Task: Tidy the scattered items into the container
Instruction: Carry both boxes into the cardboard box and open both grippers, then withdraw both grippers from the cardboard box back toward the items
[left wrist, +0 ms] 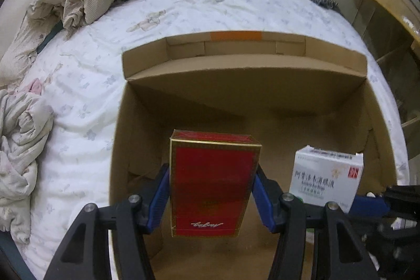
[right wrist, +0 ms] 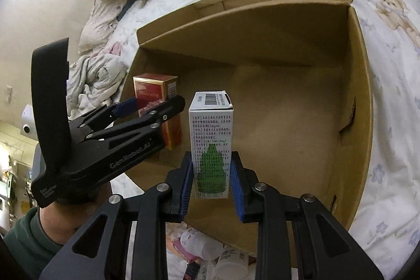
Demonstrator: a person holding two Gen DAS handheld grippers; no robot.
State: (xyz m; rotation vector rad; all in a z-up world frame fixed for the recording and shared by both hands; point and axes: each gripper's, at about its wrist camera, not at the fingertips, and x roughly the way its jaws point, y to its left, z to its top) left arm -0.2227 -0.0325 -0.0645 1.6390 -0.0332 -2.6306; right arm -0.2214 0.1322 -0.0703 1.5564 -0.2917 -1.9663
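We see a bed (left wrist: 183, 7) with a white flowered sheet carrying a large open cardboard box (left wrist: 246, 85), its flap folded back at the far edge. The box floor lies wide and bare, with walls rising on every side. Both grippers tilt steeply down over the box, side by side. Our left gripper (left wrist: 211, 190) clamps a red carton (left wrist: 214, 188) with gold trim between its blue pads, held upright above the floor. Our right gripper (right wrist: 211, 186) grips a narrow white medicine box (right wrist: 211, 146), printed with a green tree shape and a barcode on top. More small items (right wrist: 210, 248) lie on the bed just outside the near wall.
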